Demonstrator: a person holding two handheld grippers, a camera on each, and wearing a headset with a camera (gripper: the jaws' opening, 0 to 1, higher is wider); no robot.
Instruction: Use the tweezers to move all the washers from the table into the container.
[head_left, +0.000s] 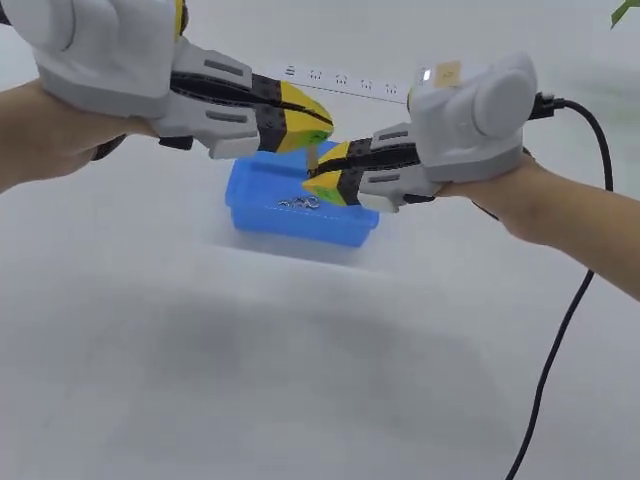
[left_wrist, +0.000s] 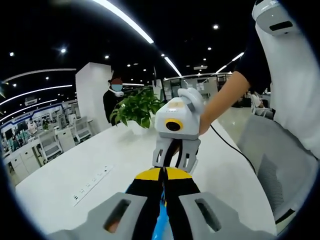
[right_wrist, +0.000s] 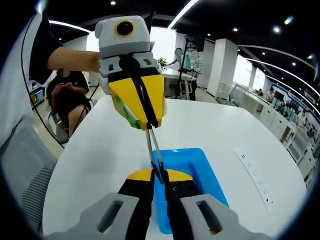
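Both pinch metal tweezers (right_wrist: 154, 145) — left tongs (right_wrist: 148, 123); right tongs (right_wrist: 160, 176)

1. The container (head_left: 290, 222) sits on the table (head_left: 250, 360), far middle.
2. Washers (head_left: 300, 203) lie in it.
3. Power strip (head_left: 345, 83) behind it; cable (head_left: 555, 340) at right.
4. The tweezers (right_wrist: 151, 145) hang above it, between left gripper (head_left: 325, 120) and right gripper (head_left: 318, 180).

no legible text, markings on the power strip (head_left: 340, 82) too small to read

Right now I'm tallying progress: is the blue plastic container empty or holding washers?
Not empty: small silvery metal washers lie on the floor of the blue plastic container, head view.
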